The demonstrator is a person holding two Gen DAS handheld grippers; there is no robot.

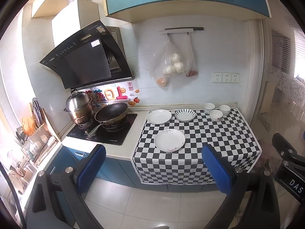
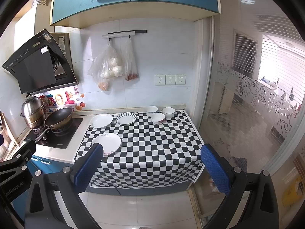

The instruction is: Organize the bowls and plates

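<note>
Left wrist view: left gripper (image 1: 153, 168) is held back from the counter, out over the floor, jaws spread wide, nothing between the blue pads (image 1: 91, 167). Same for the right gripper (image 2: 152, 168): jaws fully parted, empty, aimed at the checkered cloth (image 2: 162, 145).

Layout: three plates and three bowls are laid out on the cloth. Near plate (image 1: 169, 139) sits front-left. White plate (image 1: 159, 116) and striped plate (image 1: 185, 114) sit just beside each other at the back, apparently apart. Bowls are clustered back-right: left bowl (image 1: 209, 107), front bowl (image 1: 216, 114), right bowl (image 1: 224, 110), close together; contact cannot be told.

Step judged: approach, nothing grasped yet. Stacking is likely wanted — plates together, bowls nested.

Advice:
- Plate rims should be pinched from the edge, one finger under the lip; flat plates on cloth offer little purchase.
- The near plate is best taken by the left gripper, the bowls by the right.
- Bowls should be gripped across the wall, lifted clear before moving sideways, as neighbours are close.
- Wok (image 1: 112, 113) and its handle should be avoided on the left.

Both grippers are level, pointed forward and slightly down, side by side.
</note>
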